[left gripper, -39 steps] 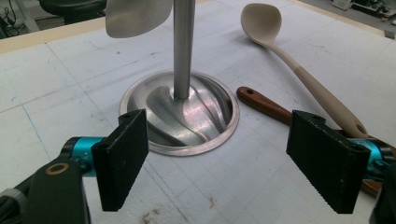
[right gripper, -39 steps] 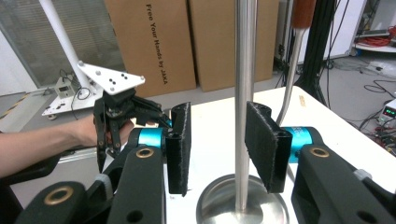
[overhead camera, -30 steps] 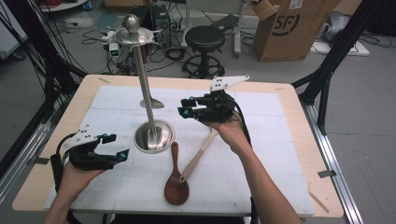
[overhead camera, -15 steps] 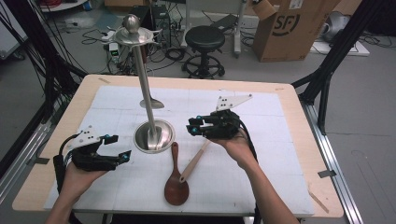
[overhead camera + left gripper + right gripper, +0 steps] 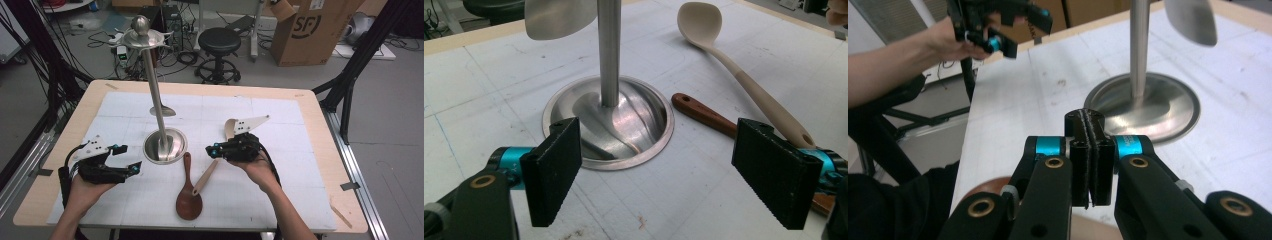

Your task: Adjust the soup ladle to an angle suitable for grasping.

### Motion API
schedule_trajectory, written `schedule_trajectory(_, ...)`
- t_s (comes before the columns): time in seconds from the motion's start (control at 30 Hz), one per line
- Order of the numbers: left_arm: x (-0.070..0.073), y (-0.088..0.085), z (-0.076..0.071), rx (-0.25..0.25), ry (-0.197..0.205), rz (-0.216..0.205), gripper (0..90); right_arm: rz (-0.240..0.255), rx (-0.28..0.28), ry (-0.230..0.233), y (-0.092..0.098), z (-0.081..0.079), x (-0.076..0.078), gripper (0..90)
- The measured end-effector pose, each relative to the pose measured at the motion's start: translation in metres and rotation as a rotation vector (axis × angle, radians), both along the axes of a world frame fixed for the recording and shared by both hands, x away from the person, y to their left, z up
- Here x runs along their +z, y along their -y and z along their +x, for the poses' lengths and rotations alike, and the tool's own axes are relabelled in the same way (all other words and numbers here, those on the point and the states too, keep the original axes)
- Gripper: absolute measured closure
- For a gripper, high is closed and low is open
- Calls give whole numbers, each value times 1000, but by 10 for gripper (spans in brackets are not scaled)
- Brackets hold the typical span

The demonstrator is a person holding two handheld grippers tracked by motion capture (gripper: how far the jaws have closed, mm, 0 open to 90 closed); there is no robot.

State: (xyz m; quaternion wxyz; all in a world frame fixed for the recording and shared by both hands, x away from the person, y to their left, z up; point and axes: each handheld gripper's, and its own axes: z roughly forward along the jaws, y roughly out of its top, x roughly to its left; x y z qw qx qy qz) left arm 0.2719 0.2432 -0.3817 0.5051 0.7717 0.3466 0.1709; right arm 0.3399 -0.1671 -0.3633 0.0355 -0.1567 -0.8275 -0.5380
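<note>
Right hand-held gripper (image 5: 214, 150): jaws just closing fully, gripping nothing, hovering over beige ladle (image 5: 206, 177) near desk (image 5: 310, 165) centre.
Left hand-held gripper (image 5: 134, 169): gaping wide, holding nothing.

Polished shiny metal stand (image 5: 164, 145) with mirror-like dish base, glossy dark wooden spoon (image 5: 188, 197) near it, matt smooth cream plastic-looking ladle (image 5: 744, 80) to the right, matt white scuffed gridded mat (image 5: 280, 125) over pale wood table (image 5: 320, 120)

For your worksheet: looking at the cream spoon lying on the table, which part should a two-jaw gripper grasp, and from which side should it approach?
Grip the cream spoon on its straight handle, coming from above with the jaws across it. The handle lies flat and is slim, while the bowl is wide and rounded. Keep clear of the brown wooden spoon lying close beside it.
</note>
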Motion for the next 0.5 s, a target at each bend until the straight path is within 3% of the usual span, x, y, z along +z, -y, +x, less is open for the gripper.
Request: schedule_trajectory(0.5, -1, 1, 1, -1, -3, -2, 203, -80, 18, -16, 10, -17, -38, 892)
